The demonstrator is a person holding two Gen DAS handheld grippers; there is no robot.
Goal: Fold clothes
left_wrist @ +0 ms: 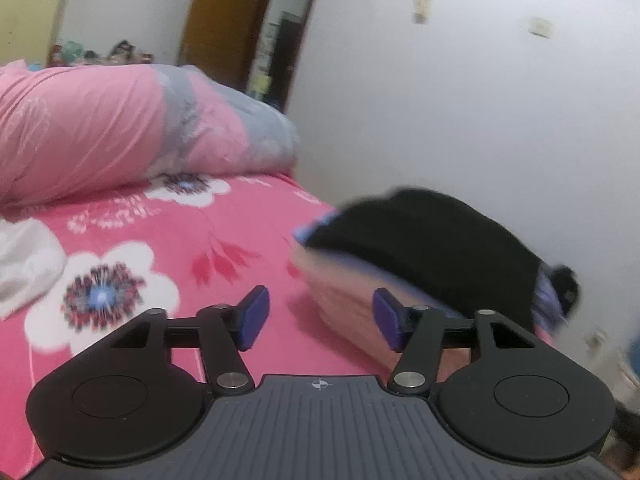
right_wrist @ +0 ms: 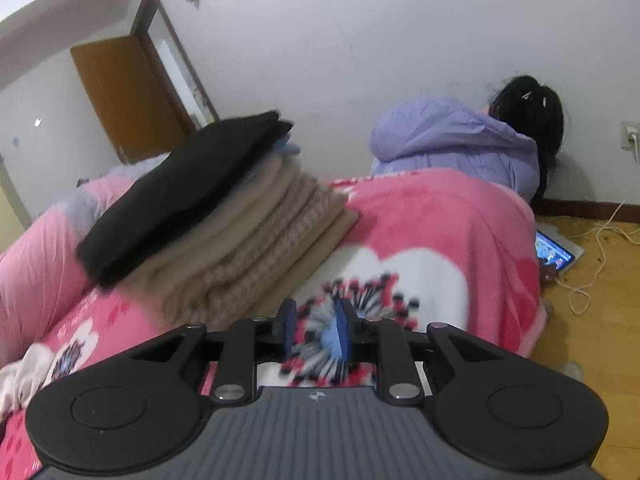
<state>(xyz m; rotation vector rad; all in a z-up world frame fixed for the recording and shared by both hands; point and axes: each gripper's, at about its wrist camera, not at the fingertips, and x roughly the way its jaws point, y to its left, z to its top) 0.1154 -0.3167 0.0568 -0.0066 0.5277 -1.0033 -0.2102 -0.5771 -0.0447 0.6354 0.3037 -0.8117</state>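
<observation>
My left gripper is spread wide, holding nothing; right gripper is narrow, also bare. Folded stack sits on the bed at my right's 11 o'clock.

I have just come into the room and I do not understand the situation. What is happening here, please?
A person is folding clothes on a bed with a pink flowered blanket, holding a gripper in each hand. A stack of folded clothes, black garment on top, already sits on the bed. The left gripper and right gripper both hover with jaws open, holding nothing. A white garment lies unfolded nearby.
</observation>
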